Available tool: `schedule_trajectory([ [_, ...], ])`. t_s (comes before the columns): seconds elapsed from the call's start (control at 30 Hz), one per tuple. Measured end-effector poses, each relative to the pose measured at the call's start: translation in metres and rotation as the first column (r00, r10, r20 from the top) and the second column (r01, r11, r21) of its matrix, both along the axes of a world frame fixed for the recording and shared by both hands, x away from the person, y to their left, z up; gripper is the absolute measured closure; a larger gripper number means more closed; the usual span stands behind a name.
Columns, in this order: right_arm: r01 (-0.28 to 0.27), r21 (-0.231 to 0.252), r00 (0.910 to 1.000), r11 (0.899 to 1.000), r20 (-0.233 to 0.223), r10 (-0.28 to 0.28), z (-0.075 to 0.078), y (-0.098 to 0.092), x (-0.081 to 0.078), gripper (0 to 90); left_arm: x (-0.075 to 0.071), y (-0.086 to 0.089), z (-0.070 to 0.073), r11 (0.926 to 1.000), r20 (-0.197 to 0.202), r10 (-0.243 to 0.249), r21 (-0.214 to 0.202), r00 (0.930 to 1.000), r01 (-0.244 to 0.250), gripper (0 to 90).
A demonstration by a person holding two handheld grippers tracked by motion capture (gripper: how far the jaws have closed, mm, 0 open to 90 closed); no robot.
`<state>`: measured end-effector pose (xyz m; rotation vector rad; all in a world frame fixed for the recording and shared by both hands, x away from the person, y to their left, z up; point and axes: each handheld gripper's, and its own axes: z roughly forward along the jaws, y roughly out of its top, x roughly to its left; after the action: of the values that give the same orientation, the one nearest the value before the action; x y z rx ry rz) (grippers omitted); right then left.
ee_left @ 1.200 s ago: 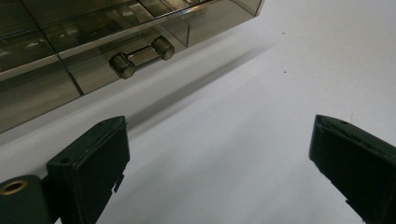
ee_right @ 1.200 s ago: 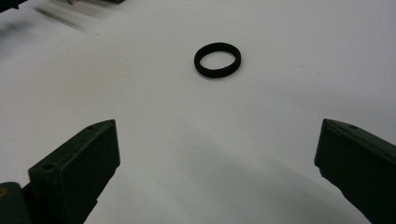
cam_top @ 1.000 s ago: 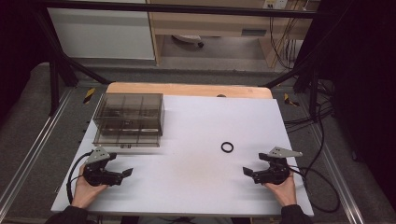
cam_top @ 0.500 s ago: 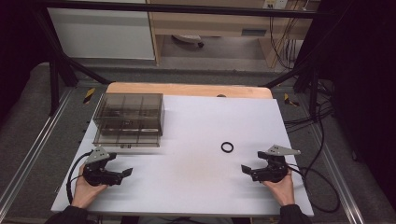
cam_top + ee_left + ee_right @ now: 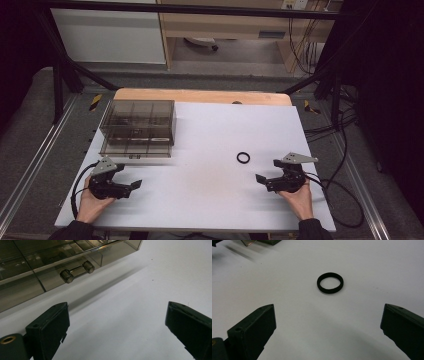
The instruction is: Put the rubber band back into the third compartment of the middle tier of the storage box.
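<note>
We read no writing; we counted one ring, one box, and two spread claws, left and right.

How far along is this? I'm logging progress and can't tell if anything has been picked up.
Nothing looks done. The black ring lies flat on the white table, apart from both grippers. The right gripper faces it, open and empty. The left gripper, open, points at the drawer box, whose drawers look closed. Grasping remains.

A black ring on a white table, a smoky brown translucent box, black fingers
</note>
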<state>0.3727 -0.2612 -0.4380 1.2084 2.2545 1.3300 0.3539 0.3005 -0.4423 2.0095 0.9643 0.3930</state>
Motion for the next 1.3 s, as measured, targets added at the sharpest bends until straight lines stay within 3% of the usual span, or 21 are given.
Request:
schedule_trajectory([
  [1.3, 0.012, -0.038, 0.9999, 0.999, 0.004, -0.012, 0.019, 0.029, 0.035, 1.4, 0.000, 0.001, 0.000, 1.0000, 0.001, 0.004, -0.005, 1.0000, -0.004, 5.3],
])
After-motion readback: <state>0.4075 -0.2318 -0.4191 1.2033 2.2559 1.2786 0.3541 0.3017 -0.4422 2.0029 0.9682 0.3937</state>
